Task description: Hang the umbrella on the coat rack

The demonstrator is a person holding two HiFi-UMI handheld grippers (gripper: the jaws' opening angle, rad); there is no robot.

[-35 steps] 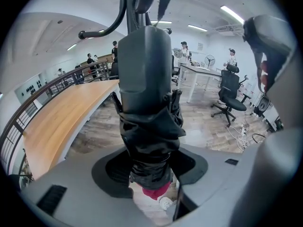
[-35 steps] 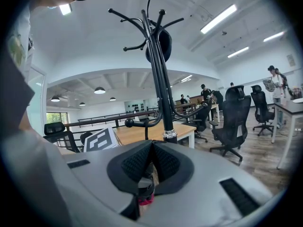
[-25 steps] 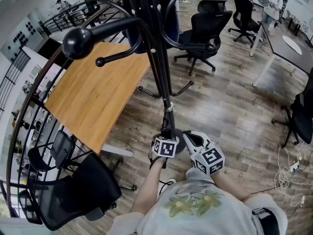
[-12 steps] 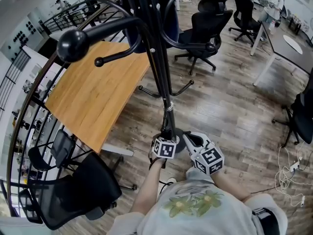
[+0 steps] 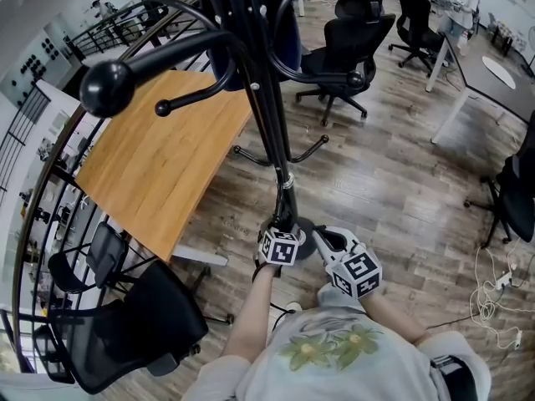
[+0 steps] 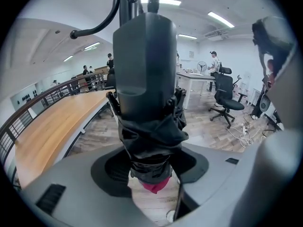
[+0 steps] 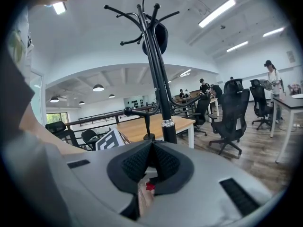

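Umbrella low at the foot of the coat rack: a black folding model, bundled and strapped. It stands upright in the left gripper, whose tongs are clamped on its wrapped canopy while the thick handle end points away toward the ceiling. The right gripper waits just beside it with its ridged pads pressed together on nothing, aimed at the pole's silver collar.

In the last second the left gripper has edged a little nearer the pole and tipped slightly, its grip on the umbrella unchanged, while the right one has kept its place. In the head view the big ball-tipped hook also sits further left than before, which suggests the person's head has shifted rather than the rack.

Approach appears to be in its closing stage, with the hanging itself not yet done. The umbrella hangs from no hook, and whether it touches the pole cannot be told. A low tier of short curved hooks branches from the pole above the collar and looks the nearest target. The upper arms stand well overhead.

The next move likely calls for lifting the bundle and catching its strap or loop over a hook. No loop is clearly visible here. A wooden desk and black office chairs stand behind the rack.
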